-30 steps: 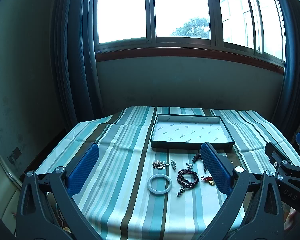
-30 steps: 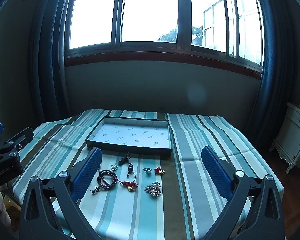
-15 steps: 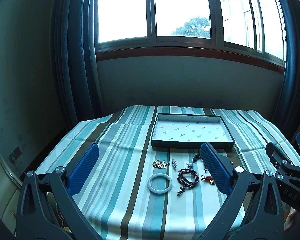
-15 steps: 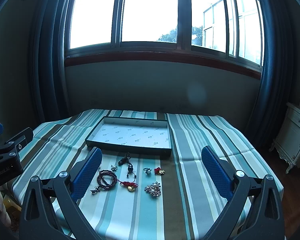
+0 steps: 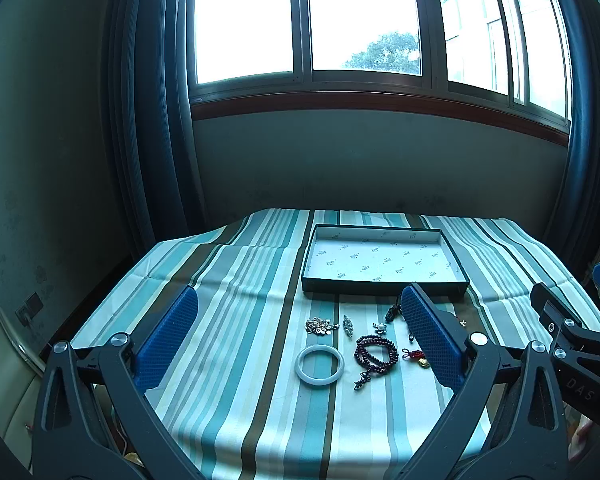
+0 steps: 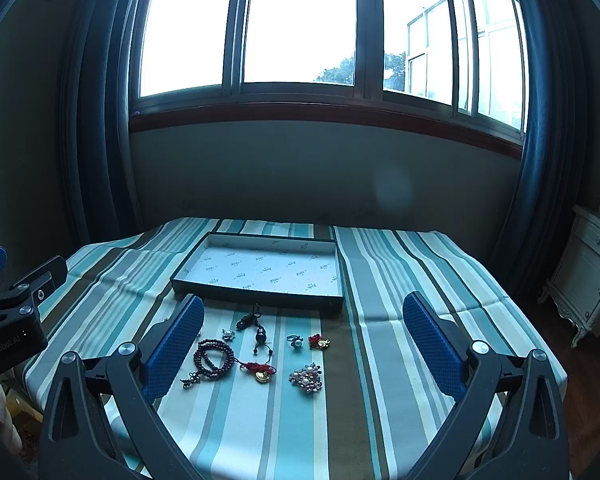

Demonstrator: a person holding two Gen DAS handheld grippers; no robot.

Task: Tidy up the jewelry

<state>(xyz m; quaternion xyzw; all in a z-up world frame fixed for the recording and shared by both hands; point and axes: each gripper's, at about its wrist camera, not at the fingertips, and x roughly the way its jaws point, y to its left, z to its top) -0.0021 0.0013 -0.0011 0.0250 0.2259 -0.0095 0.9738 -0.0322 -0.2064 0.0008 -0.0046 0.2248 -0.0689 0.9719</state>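
Note:
A dark shallow tray with a white printed lining stands empty at the table's far middle; it also shows in the right wrist view. In front of it lie loose pieces: a white bangle, a dark red bead bracelet, a silver chain heap, a red-and-gold charm, a black bead pendant, a pearl brooch and small rings. My left gripper is open and empty above the near table. My right gripper is open and empty too.
The table wears a blue, white and brown striped cloth. A wall with a wide window and dark curtains stands behind it. A white cabinet stands at the right. Each gripper shows at the edge of the other's view.

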